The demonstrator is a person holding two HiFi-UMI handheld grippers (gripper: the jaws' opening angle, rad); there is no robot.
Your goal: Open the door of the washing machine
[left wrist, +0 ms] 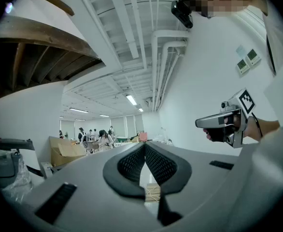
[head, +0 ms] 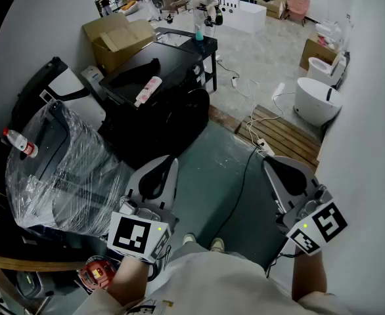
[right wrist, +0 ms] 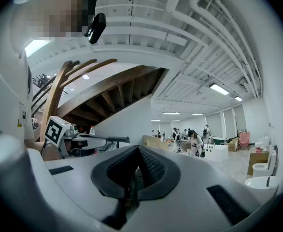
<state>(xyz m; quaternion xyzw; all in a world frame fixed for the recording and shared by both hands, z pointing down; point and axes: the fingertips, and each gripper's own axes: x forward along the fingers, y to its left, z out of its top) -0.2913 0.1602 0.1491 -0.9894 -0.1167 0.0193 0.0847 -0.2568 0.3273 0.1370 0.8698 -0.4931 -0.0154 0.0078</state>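
1. Two grippers are held level. The left gripper [head: 169, 163] has its pads pressed together on nothing.
2. The black washing machine [head: 154, 104] stands on the floor ahead of and just beyond the left gripper. Its round door [head: 187, 113] is shut and faces the person.
3. The right gripper [head: 269, 161] is likewise pressed together and empty, well right of the door.
4. Judgement: the left gripper is nearer, and the reach runs forward.

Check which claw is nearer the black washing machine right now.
Left. The left claw is just short of the washing machine, in front of its front face. The right claw is well off to the side, over the floor.
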